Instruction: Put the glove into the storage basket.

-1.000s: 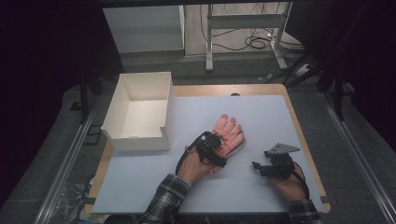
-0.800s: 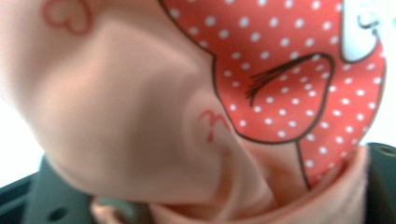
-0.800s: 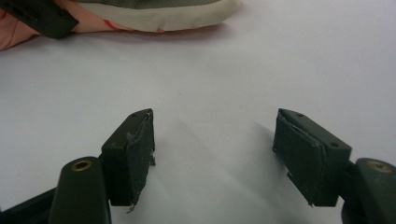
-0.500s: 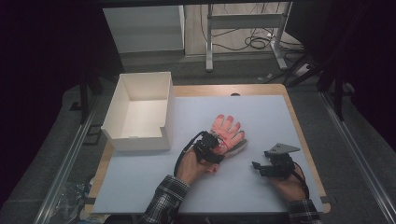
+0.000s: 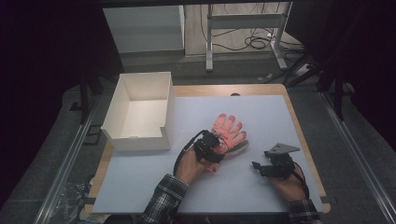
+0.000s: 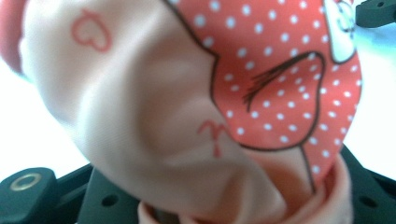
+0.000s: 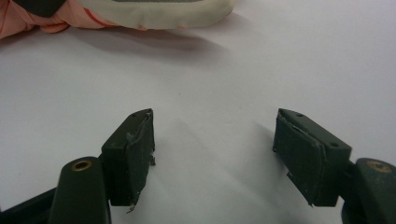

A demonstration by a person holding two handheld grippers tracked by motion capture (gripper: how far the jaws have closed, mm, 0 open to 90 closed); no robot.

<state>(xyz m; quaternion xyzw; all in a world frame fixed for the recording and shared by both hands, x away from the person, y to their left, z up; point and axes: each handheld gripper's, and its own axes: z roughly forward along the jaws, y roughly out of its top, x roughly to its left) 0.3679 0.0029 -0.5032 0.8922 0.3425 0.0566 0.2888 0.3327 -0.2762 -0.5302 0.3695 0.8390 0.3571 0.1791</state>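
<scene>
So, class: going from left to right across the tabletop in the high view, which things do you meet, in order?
Open white cardboard box → left gripper, shut on the cuff of the pink patterned glove → black right gripper, jaws open.

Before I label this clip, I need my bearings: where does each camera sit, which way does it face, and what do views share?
High view: above the person's side, looking forward and down on the table; forearms, left tongs, right tongs, white box.
Left gripper view: rides the left tongs, pressed close to the glove they grip.
Right gripper view: rides the right tongs, looking along open jaws over the table.
Shared: all three show the glove.
</scene>
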